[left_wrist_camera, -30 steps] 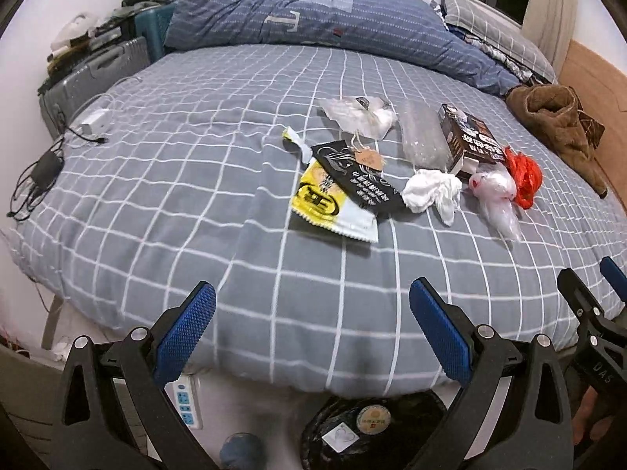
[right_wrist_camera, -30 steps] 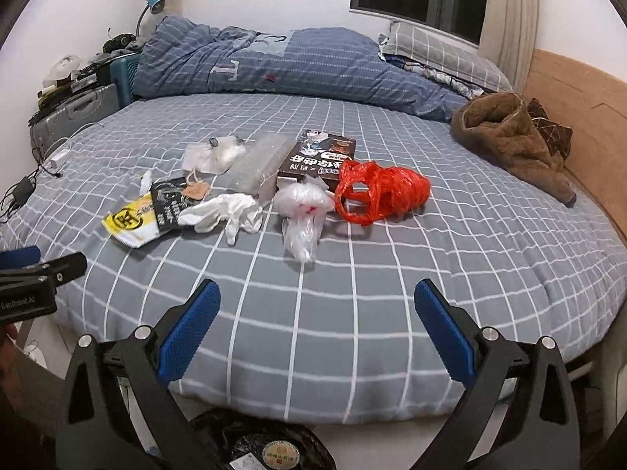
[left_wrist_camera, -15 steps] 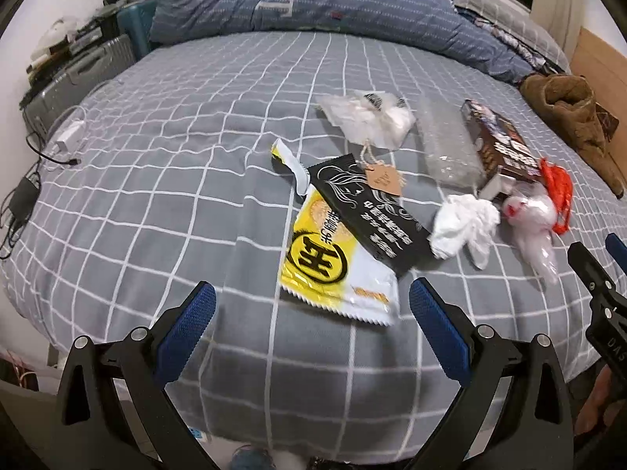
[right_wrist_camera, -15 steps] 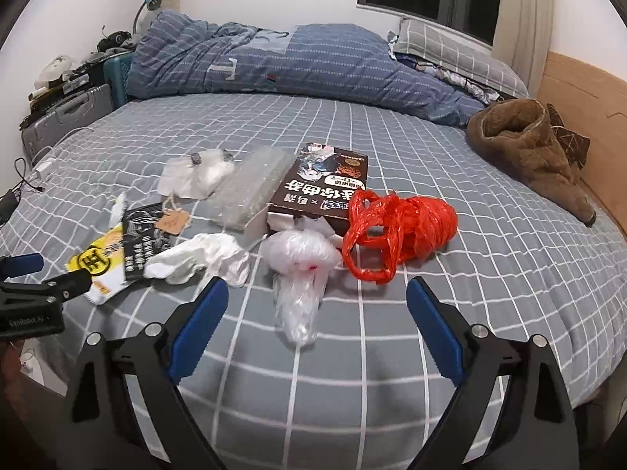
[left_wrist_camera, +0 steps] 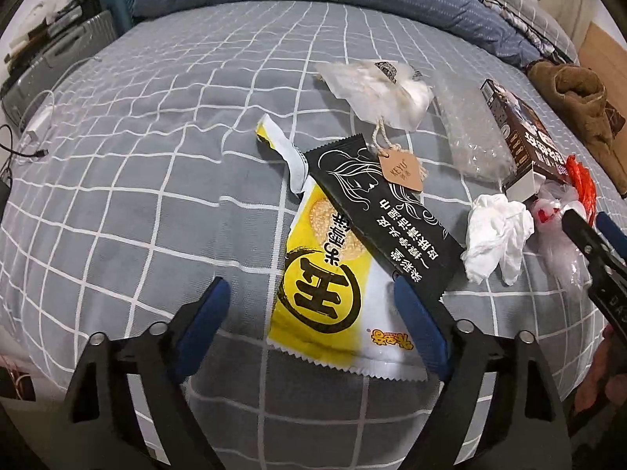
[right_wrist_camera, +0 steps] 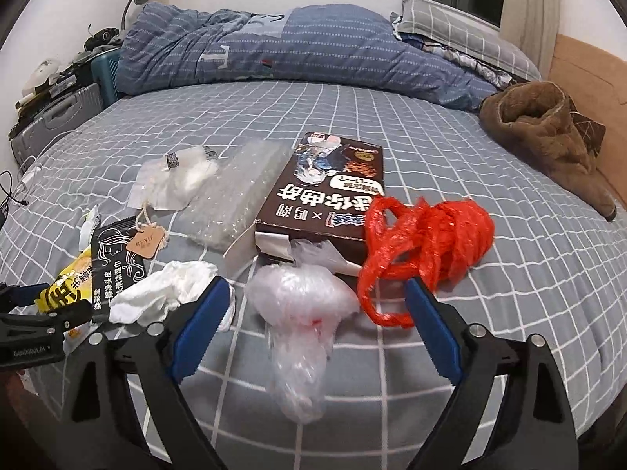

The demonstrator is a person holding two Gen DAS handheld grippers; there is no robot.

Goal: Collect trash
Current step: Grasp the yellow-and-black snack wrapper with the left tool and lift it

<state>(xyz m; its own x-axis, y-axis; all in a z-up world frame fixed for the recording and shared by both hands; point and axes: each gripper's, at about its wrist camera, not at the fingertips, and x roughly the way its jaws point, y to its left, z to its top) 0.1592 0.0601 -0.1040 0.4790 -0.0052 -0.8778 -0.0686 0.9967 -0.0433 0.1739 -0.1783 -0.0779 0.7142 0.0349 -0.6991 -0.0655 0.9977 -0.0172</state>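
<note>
Matt woven cloth covers the bed [left_wrist_camera: 156,196]. The yellow snack wrapper [left_wrist_camera: 325,293] is glossy plastic film; the tissue [left_wrist_camera: 497,239] is crumpled paper; the red bag [right_wrist_camera: 427,243], centre right, looks like thin shiny plastic.

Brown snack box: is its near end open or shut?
Open: the brown snack box has a white end flap folded out, exposing the inside.

left wrist: steeply down, close | right wrist: shallower | shared: crumpled tissue [left_wrist_camera: 497,231] [right_wrist_camera: 164,295]

A home bedroom: checked bed [right_wrist_camera: 392,149], rumpled duvet [right_wrist_camera: 313,47], pillow [right_wrist_camera: 462,35], suitcase [right_wrist_camera: 51,125].
</note>
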